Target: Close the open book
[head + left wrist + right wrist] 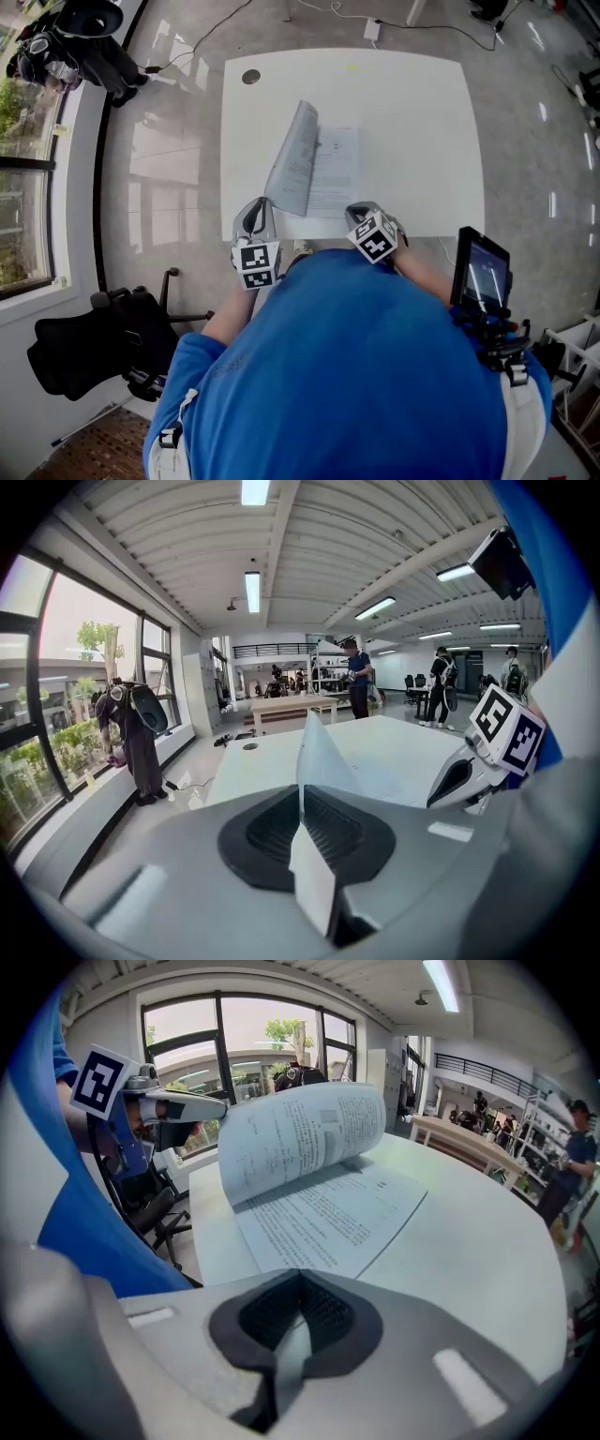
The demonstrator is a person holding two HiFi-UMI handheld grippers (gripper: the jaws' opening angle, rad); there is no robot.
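Your left gripper (pixel 302 803) fills the lower frame. Its jaws are pinched on a thin white paper book page (pixel 319 757) that stands upright at centre, with the white rectangular table (pixel 403 747) spread behind it.

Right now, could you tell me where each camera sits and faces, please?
Head view: head-mounted, steeply down on table, book, left gripper, right gripper, blue shirt.
Left gripper view: along its jaws, shut on a page, across the table; right gripper shows.
Right gripper view: along its jaws toward book and windows; left gripper shows.
Shared: the book, each other's gripper.
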